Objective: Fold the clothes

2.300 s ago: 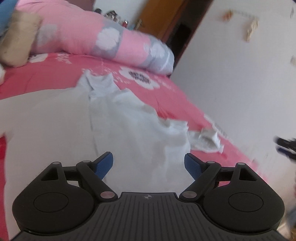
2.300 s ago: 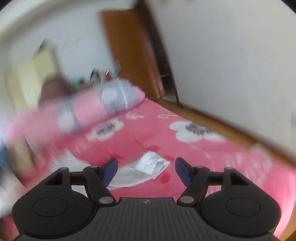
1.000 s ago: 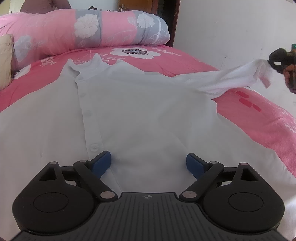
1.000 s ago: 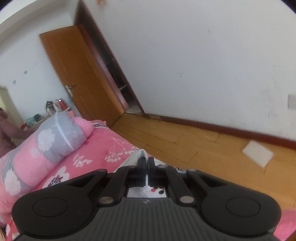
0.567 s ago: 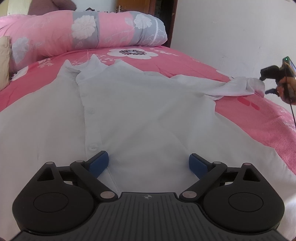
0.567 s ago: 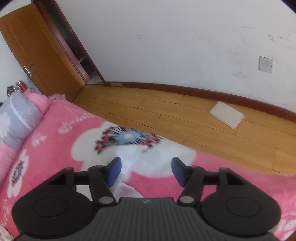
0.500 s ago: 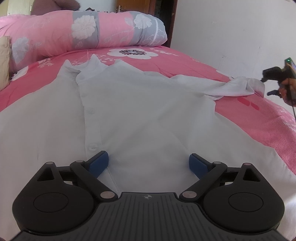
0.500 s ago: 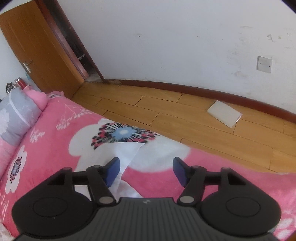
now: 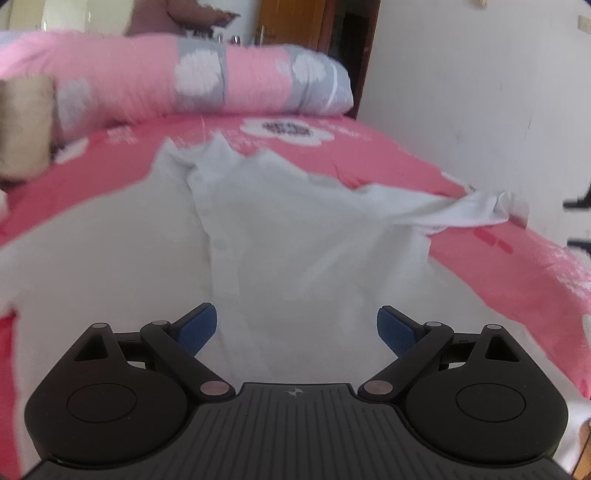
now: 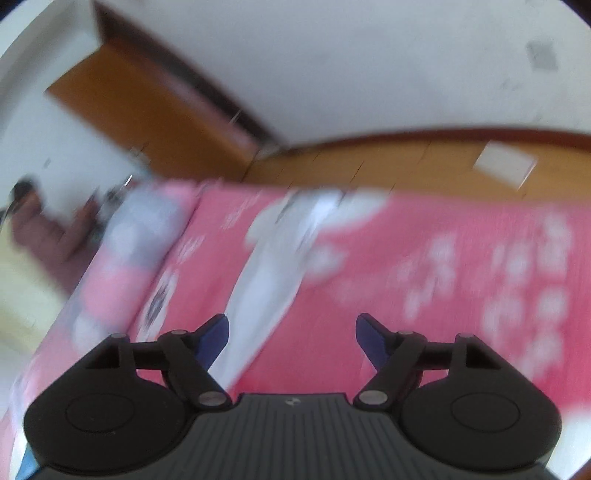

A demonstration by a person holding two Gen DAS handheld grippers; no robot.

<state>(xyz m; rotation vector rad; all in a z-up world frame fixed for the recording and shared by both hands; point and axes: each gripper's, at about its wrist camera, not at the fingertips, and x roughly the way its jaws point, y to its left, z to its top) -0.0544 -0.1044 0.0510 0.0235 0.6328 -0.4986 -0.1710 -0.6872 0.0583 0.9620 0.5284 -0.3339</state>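
A white button-front shirt [image 9: 295,236] lies face up on the pink bed, collar toward the far pillows. Its right sleeve [image 9: 469,212] stretches out flat to the right bed edge. My left gripper [image 9: 297,328] hovers open over the shirt's lower front, nothing between its blue pads. In the blurred right wrist view, the same sleeve [image 10: 273,273] runs away across the bedspread, and my right gripper [image 10: 291,334] is open above it, holding nothing. A dark sliver of the right gripper [image 9: 578,201] shows at the left wrist view's right border.
A long pink and grey flowered pillow [image 9: 207,77] lies across the head of the bed, a tan cushion [image 9: 22,125] at far left. A person [image 9: 184,14] stands behind it. Wood floor [image 10: 406,166], a white wall and an open door [image 10: 155,110] flank the bed's right side.
The right gripper opened, dropped the sleeve on the bed and has swung back toward the bed. The left gripper lifted slightly over the shirt; it stays open.
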